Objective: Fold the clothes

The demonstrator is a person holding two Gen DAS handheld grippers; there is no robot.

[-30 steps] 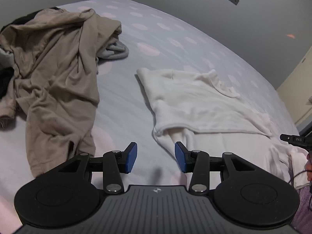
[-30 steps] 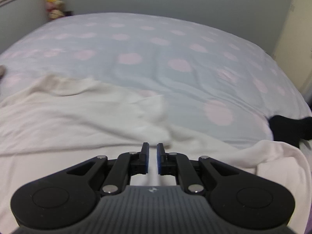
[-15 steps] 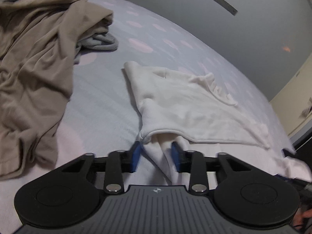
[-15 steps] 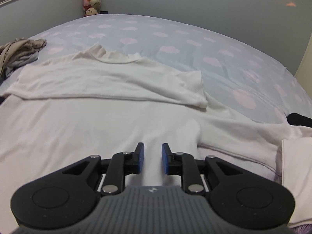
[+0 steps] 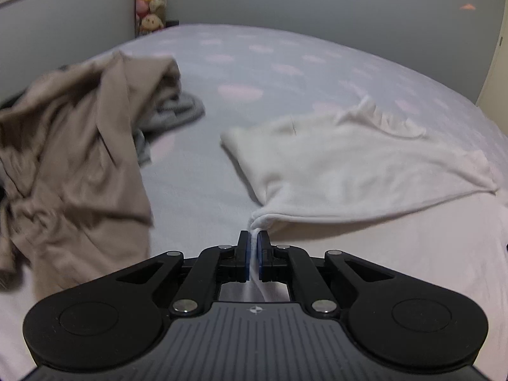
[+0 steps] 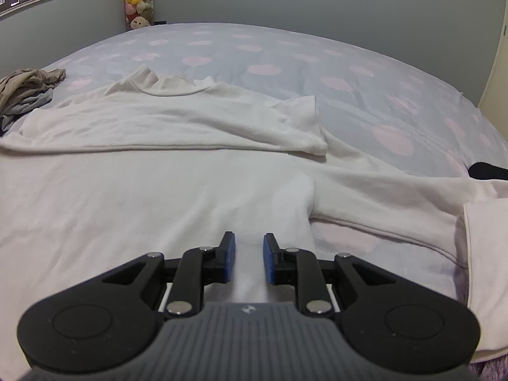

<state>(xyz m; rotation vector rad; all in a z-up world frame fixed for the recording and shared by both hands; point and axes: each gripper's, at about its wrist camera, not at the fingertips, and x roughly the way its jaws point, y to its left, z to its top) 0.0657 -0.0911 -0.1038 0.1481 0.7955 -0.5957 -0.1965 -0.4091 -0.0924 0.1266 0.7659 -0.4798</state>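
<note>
Clamped since a second ago: left gripper (image 5: 253, 247) pinching soft white garment (image 5: 365, 165) edge; right gripper (image 6: 248, 247) parted over fleecy cloth on polka-dot bed (image 6: 285, 63).

The left gripper (image 5: 253, 247) is pinching a bunched edge of the white knit top (image 5: 349, 165) lying on the lilac pink-spotted bedsheet (image 5: 254, 63). Left of that top, a crumpled beige garment (image 5: 73, 146) is overlying a grey cloth (image 5: 177, 114).

No legible text, label, brand or number in either view. One mark only: a small white four-pointed emblem on the grey housing of the left gripper (image 5: 253, 247) and the right gripper (image 6: 249, 247).
</note>
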